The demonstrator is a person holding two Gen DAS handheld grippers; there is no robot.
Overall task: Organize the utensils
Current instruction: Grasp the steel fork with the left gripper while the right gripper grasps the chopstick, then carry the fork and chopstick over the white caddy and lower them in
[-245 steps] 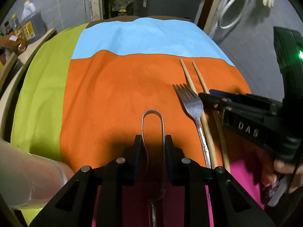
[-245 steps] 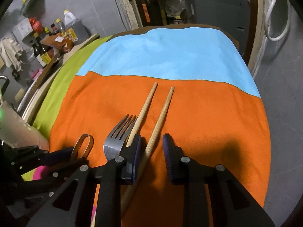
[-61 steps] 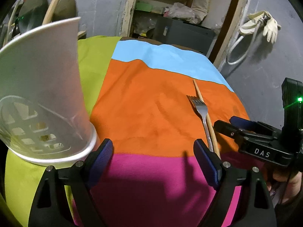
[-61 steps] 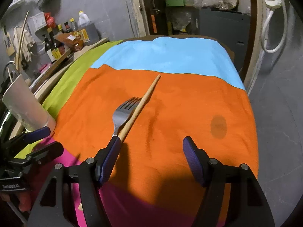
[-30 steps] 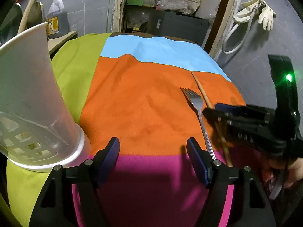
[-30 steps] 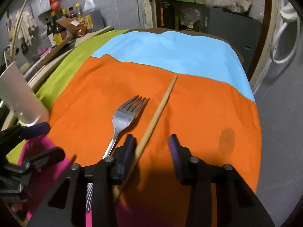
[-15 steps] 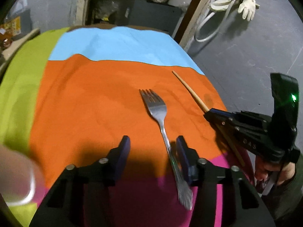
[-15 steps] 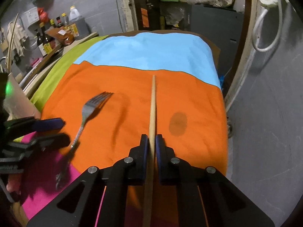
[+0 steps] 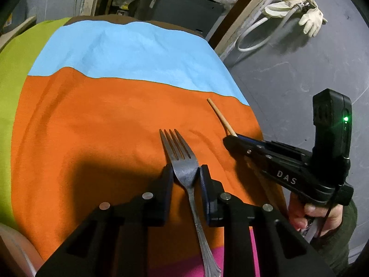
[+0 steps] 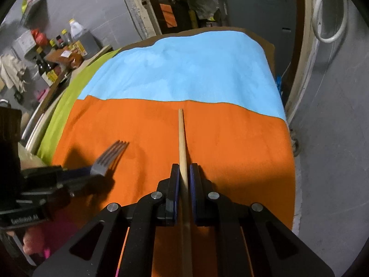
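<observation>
A steel fork (image 9: 176,145) lies on the orange cloth (image 9: 92,127), tines pointing away. My left gripper (image 9: 184,170) straddles the fork's head where it narrows; its jaws are closing and both pads touch the metal. To its right, my right gripper (image 9: 228,139) is shut on a wooden chopstick (image 9: 220,118), whose far tip sticks out ahead. In the right wrist view the chopstick (image 10: 181,133) runs straight out between the closed pads of the right gripper (image 10: 184,168). The fork (image 10: 110,157) and the left gripper (image 10: 90,173) sit at the lower left.
The rim of a white cup (image 9: 13,249) shows at the bottom left. The table's right edge (image 10: 288,138) drops to grey floor. Bottles (image 10: 57,46) stand on a side shelf at the far left. A hose and gloves (image 9: 299,16) hang on the wall.
My left gripper swung right from the cup to the fork and narrowed onto its head. My right gripper closed on the chopstick and carried it right, away from the fork.
</observation>
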